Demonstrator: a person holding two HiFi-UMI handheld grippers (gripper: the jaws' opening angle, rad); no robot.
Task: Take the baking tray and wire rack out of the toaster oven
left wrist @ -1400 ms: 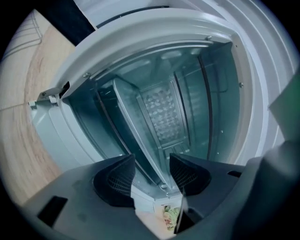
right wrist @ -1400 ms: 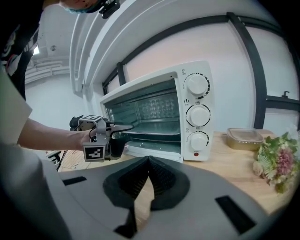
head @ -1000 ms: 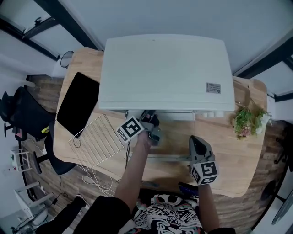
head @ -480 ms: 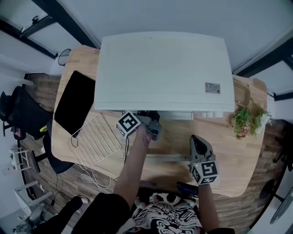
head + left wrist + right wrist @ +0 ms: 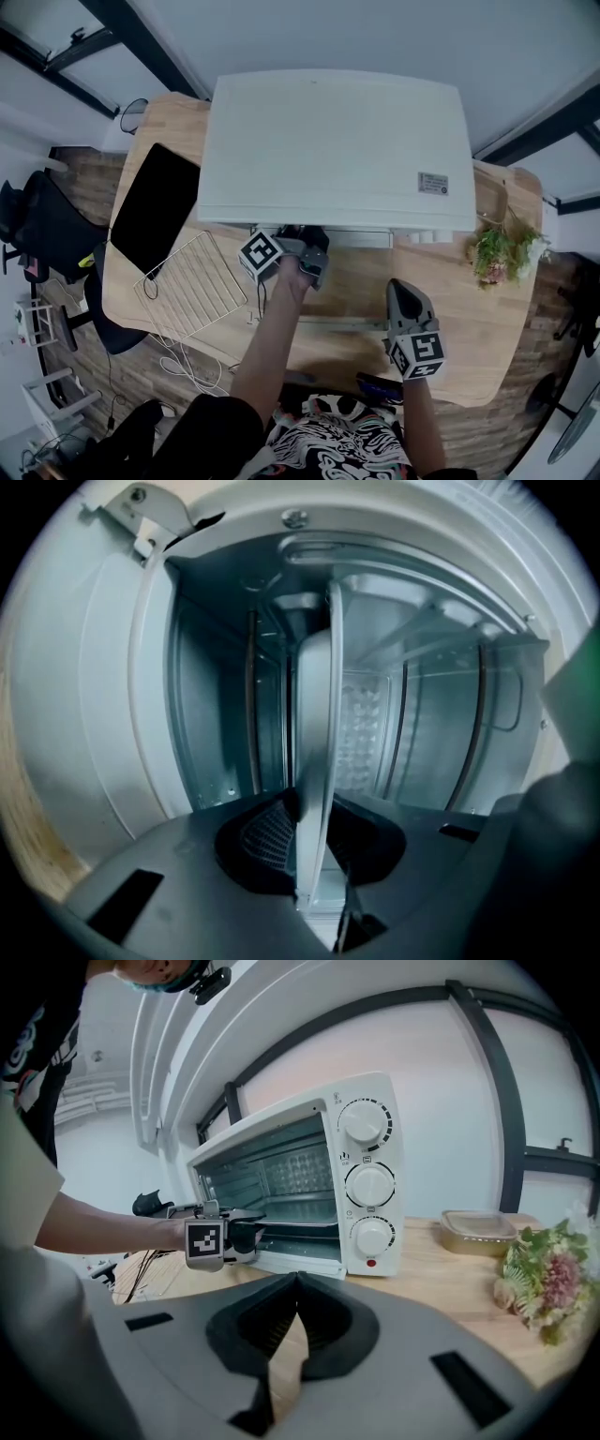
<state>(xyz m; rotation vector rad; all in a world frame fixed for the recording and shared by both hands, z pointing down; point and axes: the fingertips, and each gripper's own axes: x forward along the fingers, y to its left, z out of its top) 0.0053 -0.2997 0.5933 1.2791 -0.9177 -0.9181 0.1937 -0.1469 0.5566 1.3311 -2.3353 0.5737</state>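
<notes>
The white toaster oven (image 5: 337,150) stands on the wooden table (image 5: 469,328) with its door (image 5: 295,1265) folded down. My left gripper (image 5: 305,246) reaches into the oven mouth, turned on its side. It is shut on the front rim of a thin silver baking tray (image 5: 317,724), seen edge-on between the pads. The right gripper view shows that tray (image 5: 305,1223) lying inside the oven, with the left gripper (image 5: 246,1232) at its edge. A wire rack (image 5: 192,286) lies on the table left of the oven. My right gripper (image 5: 405,298) hovers in front of the oven, shut and holding nothing.
A flat black panel (image 5: 155,208) lies on the table's left end beside the rack. A foil container (image 5: 478,1227) and a bunch of flowers (image 5: 504,248) sit right of the oven. Cables (image 5: 197,361) hang off the front left edge. A black chair (image 5: 37,234) stands at far left.
My left gripper has edged a little further into the oven mouth. The right gripper has stayed where it was.
</notes>
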